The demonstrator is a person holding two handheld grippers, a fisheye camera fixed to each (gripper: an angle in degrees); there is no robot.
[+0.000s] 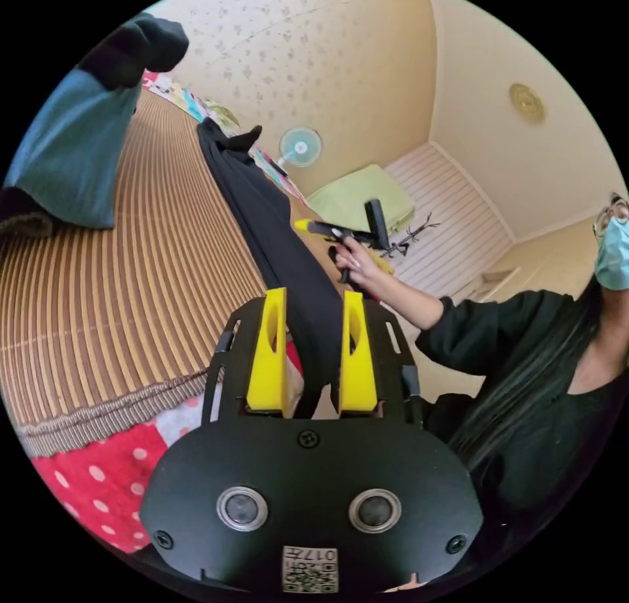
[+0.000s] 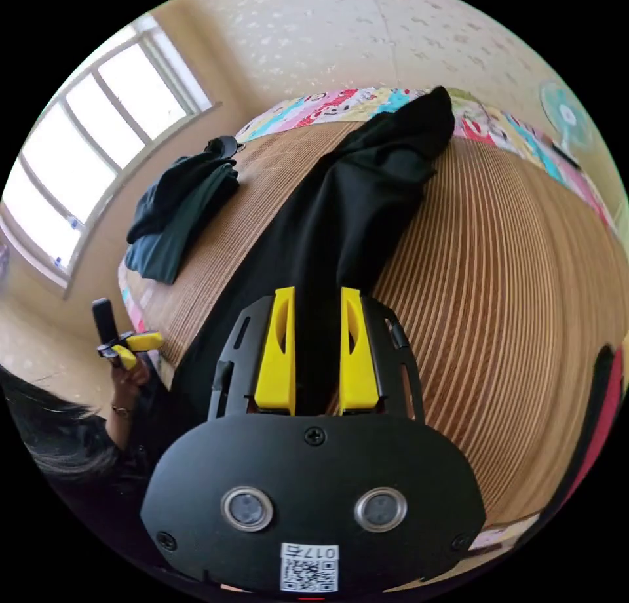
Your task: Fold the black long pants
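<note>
Striped bamboo matting (image 2: 524,249) covers the bed, and the black long pants (image 2: 354,210) stretch along it from the far edge toward the person. Both the left gripper (image 1: 313,350) and the right gripper (image 2: 316,350) pinch the near end of the cloth between their jaws. Keeping both corners level and taut should lay the fold flat.

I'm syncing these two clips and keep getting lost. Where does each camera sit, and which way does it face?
Left gripper view: rides the left tool, looking along the black long pants across the bamboo mat toward the fan; the person's hand with the other tool shows.
Right gripper view: rides the right tool, facing along the pants toward the window; a hand shows.
Shared: pants, mat, teal garment.
</note>
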